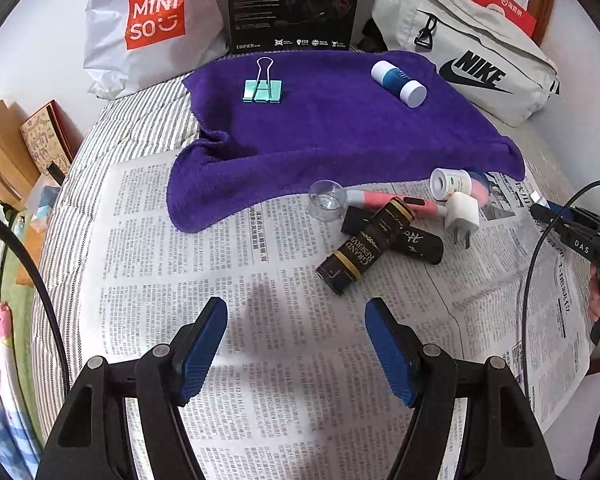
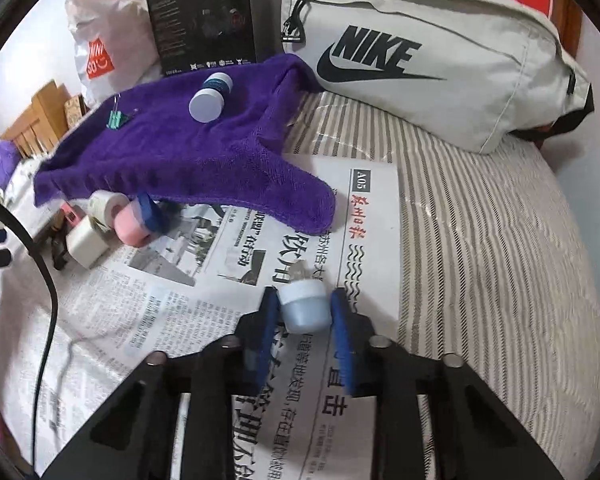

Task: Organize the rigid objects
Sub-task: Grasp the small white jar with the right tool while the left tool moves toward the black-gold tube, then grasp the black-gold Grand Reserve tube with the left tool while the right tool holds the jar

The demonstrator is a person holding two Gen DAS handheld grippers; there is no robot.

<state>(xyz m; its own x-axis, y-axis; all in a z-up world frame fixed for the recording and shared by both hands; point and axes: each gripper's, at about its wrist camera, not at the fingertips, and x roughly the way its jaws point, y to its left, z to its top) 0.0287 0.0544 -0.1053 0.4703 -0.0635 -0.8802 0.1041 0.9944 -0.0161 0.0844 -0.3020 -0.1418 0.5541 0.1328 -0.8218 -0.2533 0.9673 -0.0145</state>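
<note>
Nearest the right wrist view, the right gripper (image 2: 304, 312) has its jaws closed on a small pale-blue bottle (image 2: 305, 307), one blue pad against each side, just above the newspaper (image 2: 204, 320) spread over the bed. In the left wrist view, the left gripper (image 1: 296, 340) hangs over bare newsprint with its jaws well apart and nothing between them. Beyond it lies the unsorted cluster: two dark tubes (image 1: 380, 240) crossed one on the other, a clear round cap (image 1: 327, 200), a white plug adapter (image 1: 462, 216), a pink-handled tool (image 1: 396, 202) and a white roll (image 1: 450, 183). Farther still, a purple towel (image 1: 332, 132) carries a teal binder clip (image 1: 262, 87) and a blue-and-white bottle (image 1: 398, 82) (apparently the items already placed). Risks, as judged: the smooth, tapering bottle may slip forward out of the pads; once set on the soft, sloping towel it may roll off the edge; a careless reach into the cluster could scatter the crossed tubes.
</note>
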